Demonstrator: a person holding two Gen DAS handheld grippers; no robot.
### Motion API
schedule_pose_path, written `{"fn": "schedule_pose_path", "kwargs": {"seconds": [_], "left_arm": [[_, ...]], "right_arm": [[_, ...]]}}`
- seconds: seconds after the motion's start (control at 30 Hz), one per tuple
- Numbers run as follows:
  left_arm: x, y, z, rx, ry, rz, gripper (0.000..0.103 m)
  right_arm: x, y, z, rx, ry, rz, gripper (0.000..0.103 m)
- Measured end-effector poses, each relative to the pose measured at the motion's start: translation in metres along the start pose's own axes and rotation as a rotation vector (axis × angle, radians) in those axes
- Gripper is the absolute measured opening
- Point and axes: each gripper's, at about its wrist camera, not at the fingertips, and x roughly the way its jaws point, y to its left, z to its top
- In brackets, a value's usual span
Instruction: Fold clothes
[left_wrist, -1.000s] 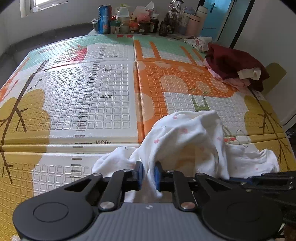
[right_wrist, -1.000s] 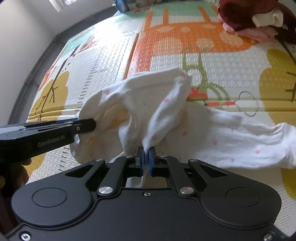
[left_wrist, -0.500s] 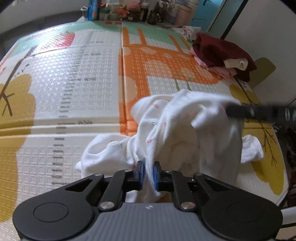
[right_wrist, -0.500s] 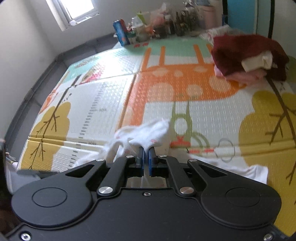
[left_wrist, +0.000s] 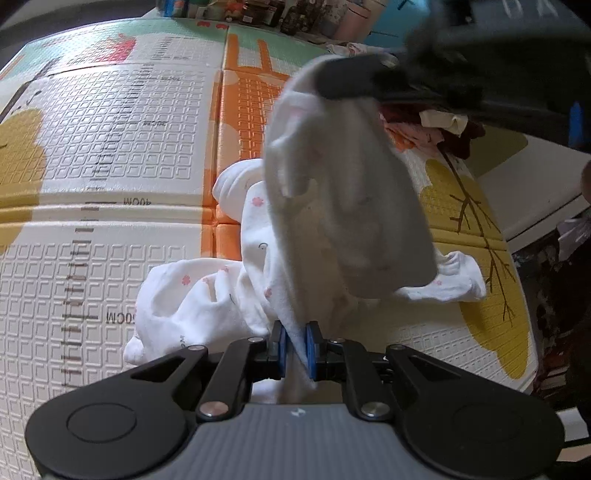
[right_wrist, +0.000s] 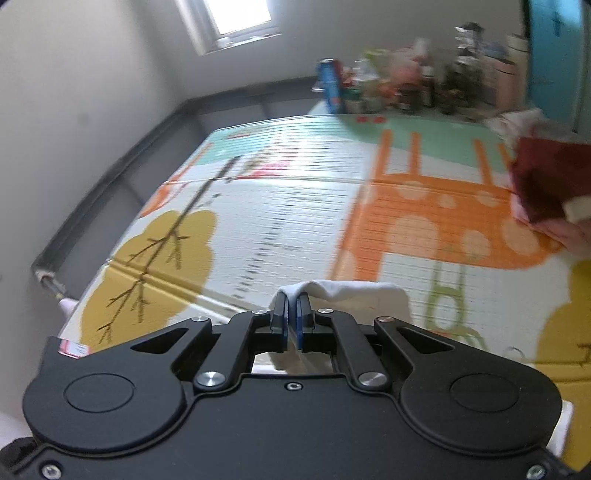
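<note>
Pinching a fold of the white garment (left_wrist: 258, 258) low over the play mat (left_wrist: 110, 147), your left gripper (left_wrist: 294, 345) anchors one end of the cloth; its blue pads are pressed onto the fabric with only the cloth's thickness between them. That low hold keeps part of the garment on the mat, where a bunched section with small pink flowers trails off to the left of the jaws, and a sleeve or leg end lies out to the right on the yellow tree print.

Moving rightward, the cloth rises in a hanging sheet toward your right gripper (right_wrist: 291, 317), which shows as a dark blurred shape high in the left wrist view. Its own camera shows its jaws pressed together on a white edge of the same garment, with the mat well below. Holding one point low and one high seems meant to let the weight of the fabric pull it open, so you can find its shape. The garment is crumpled and not yet laid flat in any folded form.

Farther right, a pile of dark red and pink clothes (left_wrist: 443, 133) sits on the mat, apart from the white piece.
</note>
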Motion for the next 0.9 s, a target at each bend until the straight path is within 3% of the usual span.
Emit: {"fn": "schedule_pose_path", "kwargs": {"seconds": [0.5,0.7,0.9], "left_arm": [[-0.023,0.044,-0.025,-0.163,-0.044,0.029,0.013],[-0.026,0.058,-0.033,-0.210,-0.055,0.042,0.015],[-0.032,0.058,-0.035,-0.197,-0.060,0.095,0.018]], "right_arm": [[0.052,0.079,0.003,-0.095,0.113,0.220,0.003],[0.066,0.105,0.006,-0.128,0.146,0.249,0.007],[0.063,0.120,0.014,-0.153,0.118,0.273,0.011]]}}
